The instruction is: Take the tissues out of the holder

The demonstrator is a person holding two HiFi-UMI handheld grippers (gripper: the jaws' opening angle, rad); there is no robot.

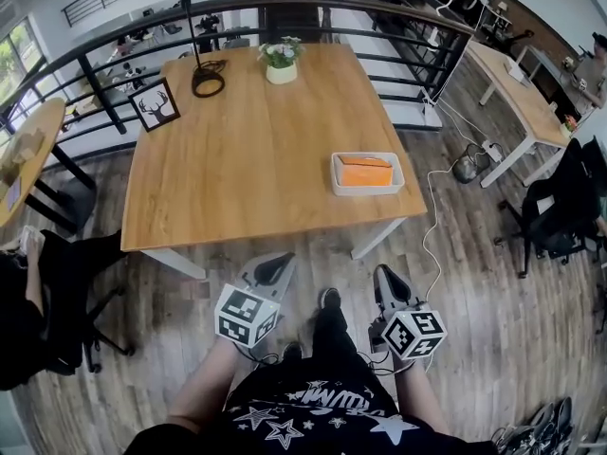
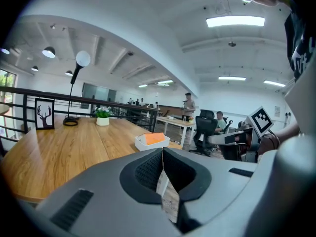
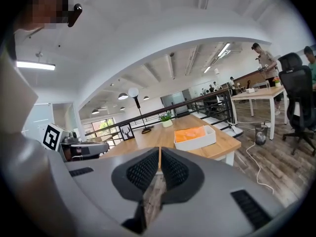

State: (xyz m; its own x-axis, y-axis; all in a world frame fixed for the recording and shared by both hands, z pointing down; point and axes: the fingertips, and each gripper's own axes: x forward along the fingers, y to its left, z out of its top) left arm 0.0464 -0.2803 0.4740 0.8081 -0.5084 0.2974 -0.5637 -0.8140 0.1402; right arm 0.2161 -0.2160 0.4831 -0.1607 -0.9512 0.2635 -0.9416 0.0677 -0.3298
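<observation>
The task looks barely started: the person stands short of the table [image 1: 237, 159], with the left gripper [image 1: 275, 269] and right gripper [image 1: 387, 279] both pinched shut on nothing. The orange tissues [image 1: 365, 171] lie in the white holder [image 1: 367, 191] at the table's near right corner, at about twelve o'clock from the right gripper (well apart from it). Next, I judge, a claw must travel there, open, and close on the tissues.

No legible text; white lettering on black shirt [image 1: 318, 401] too blurred to read
</observation>
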